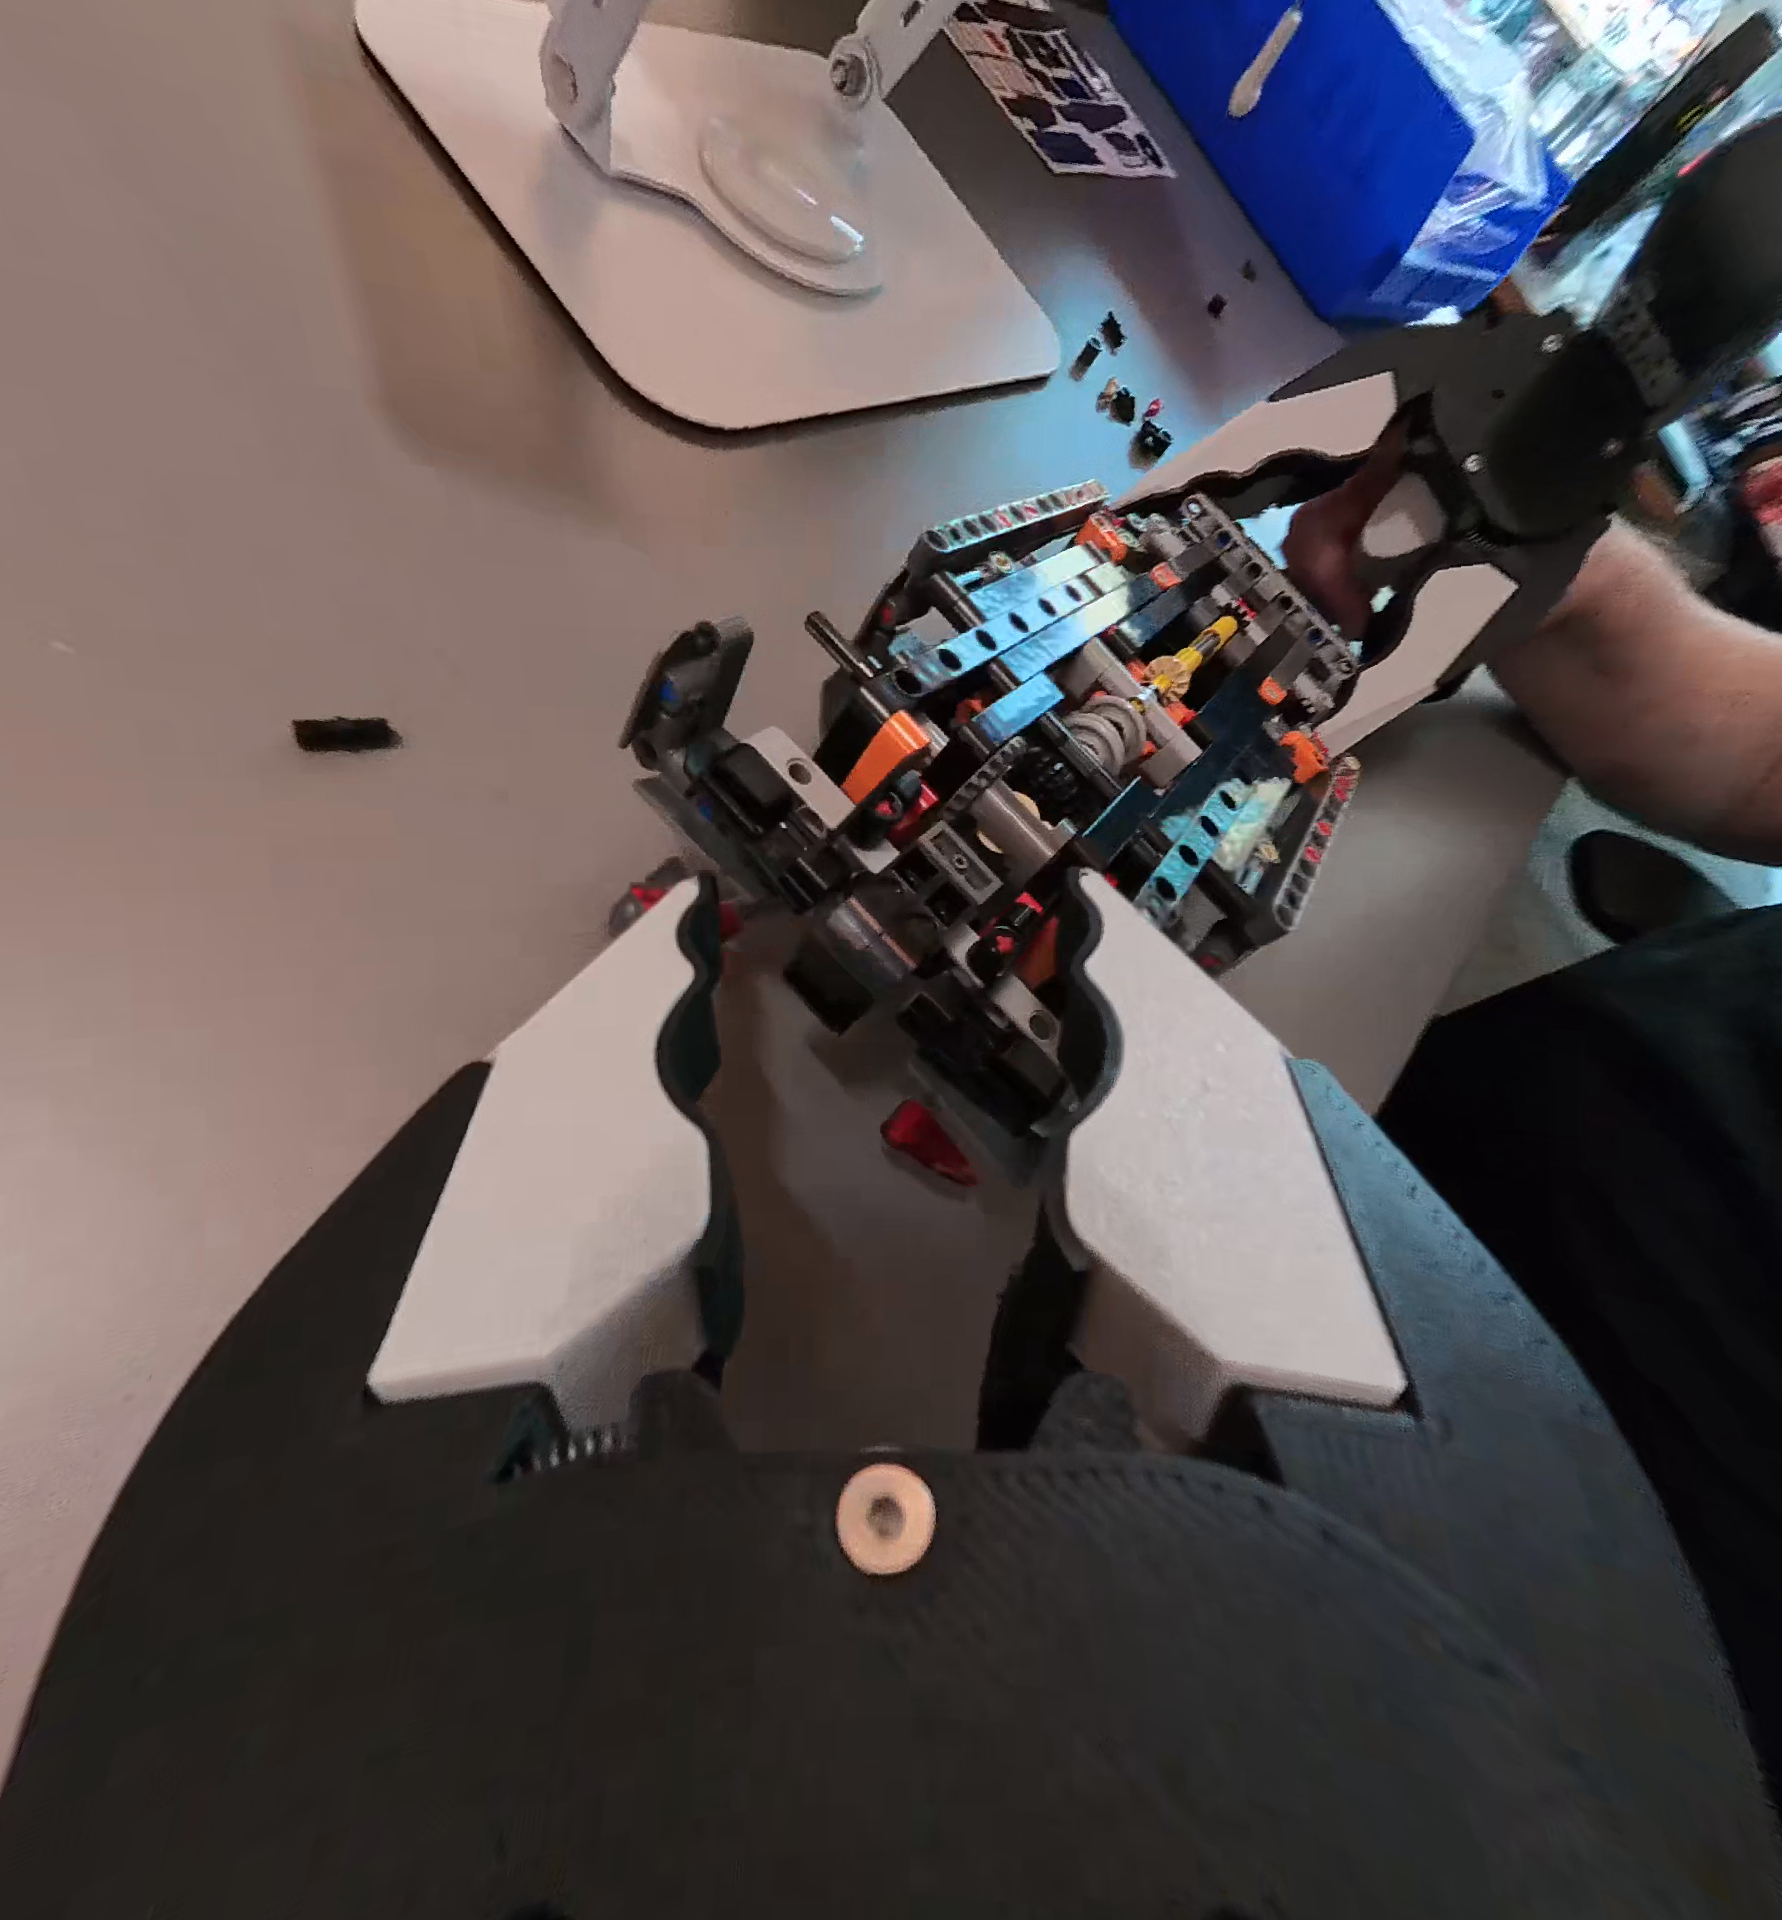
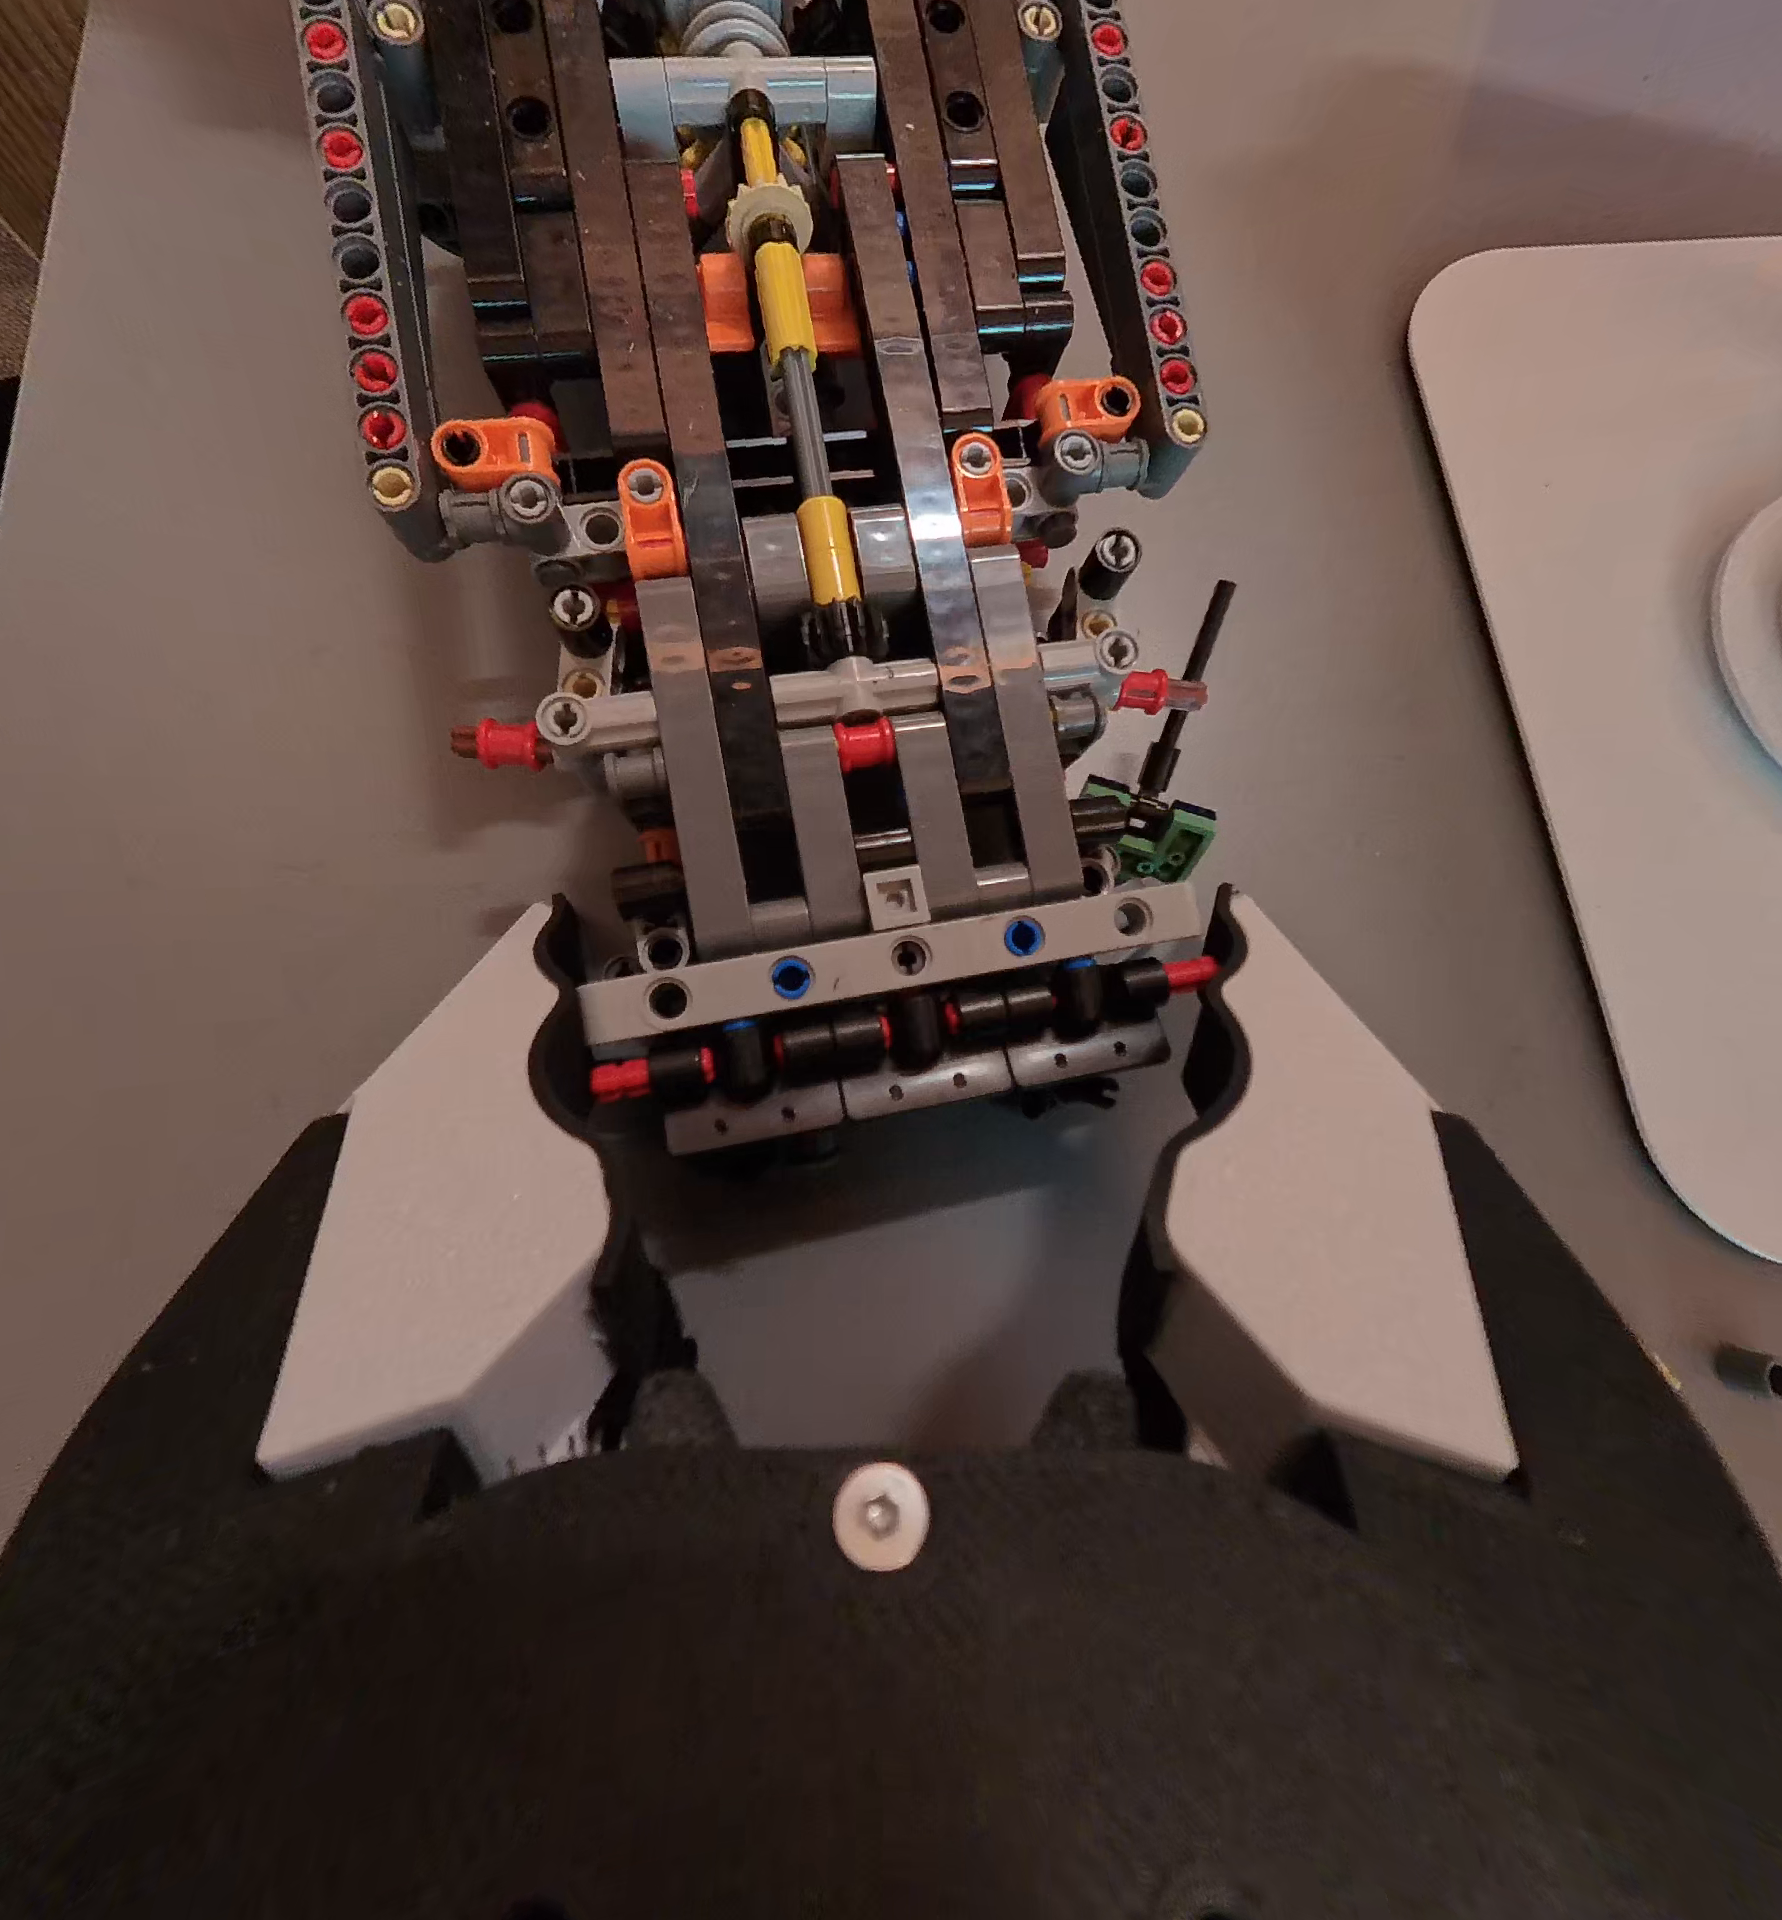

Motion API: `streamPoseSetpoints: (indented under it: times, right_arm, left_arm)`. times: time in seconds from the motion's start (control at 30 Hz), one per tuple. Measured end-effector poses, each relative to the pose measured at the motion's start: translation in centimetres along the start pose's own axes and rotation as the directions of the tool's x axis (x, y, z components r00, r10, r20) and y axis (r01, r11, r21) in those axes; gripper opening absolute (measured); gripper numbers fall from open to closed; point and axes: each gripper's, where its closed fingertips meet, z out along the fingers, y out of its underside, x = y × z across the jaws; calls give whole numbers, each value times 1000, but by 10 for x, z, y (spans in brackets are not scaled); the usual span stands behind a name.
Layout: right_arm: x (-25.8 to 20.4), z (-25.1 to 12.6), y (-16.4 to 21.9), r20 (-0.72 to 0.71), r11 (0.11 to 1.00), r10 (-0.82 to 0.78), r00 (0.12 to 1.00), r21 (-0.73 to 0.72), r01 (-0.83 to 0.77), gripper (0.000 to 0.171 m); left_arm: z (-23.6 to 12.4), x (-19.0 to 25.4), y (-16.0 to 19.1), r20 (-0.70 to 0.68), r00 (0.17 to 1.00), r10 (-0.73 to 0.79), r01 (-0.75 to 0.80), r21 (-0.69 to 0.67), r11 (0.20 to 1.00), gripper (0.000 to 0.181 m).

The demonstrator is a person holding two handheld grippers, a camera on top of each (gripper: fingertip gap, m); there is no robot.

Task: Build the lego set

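Observation:
The lego model (image 1: 1053, 727) is a long Technic chassis of black and grey beams with orange connectors and a yellow shaft. It is held between both grippers over the grey table (image 1: 191, 520). My left gripper (image 1: 887, 914) is shut on its narrow end, with the fingertips against both sides. My right gripper (image 2: 887, 914) is shut on the other end, a grey cross beam (image 2: 887, 971) with blue pins, and red pin ends touch both fingers. The right gripper also shows in the left wrist view (image 1: 1230, 623) at the model's far end. The model (image 2: 825, 468) runs out of the top of the right wrist view.
A white stand base (image 1: 721, 260) lies behind the model and also shows in the right wrist view (image 2: 1645, 727). Loose small parts (image 1: 1126, 395), a black piece (image 1: 347, 735), a red piece (image 1: 923, 1138) and a dark pin (image 2: 1765, 1377) lie on the table. A blue box (image 1: 1334, 156) stands far right. A person's forearm (image 1: 1676, 707) is at the right. About 20 centimeters separates my left fingertips from my right.

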Motion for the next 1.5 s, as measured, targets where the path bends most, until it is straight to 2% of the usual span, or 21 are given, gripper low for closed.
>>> streamPoseSetpoints:
  times: [0.97, 1.13, 1.2, 1.4, 1.5]
  right_arm:
    - [-23, 1, -4, -6, 998, -52, 999, -37, 51, 116]
    - [-16, -11, -3, -24, 999, -35, 999, -38, 34, 118]
    - [-14, -19, 0, -35, 999, -9, 999, -53, 7, 114]
    - [-20, -37, -8, -39, 999, 45, 998, -6, -45, 81]
    - [-19, -37, -6, -21, 995, 96, 995, -5, -96, 74]
  left_arm:
    - [-17, 14, 20, -4, 999, -39, 39, 81, 996, 60]
    - [-20, 17, 16, 0, 1000, -28, 27, 107, 994, 60]
    - [-20, 18, 17, 2, 1000, -26, 25, 109, 994, 60]
    - [-22, 20, 19, 8, 1000, -28, 27, 118, 993, 60]
    - [-23, 22, 21, 14, 1000, -23, 21, 116, 993, 60]
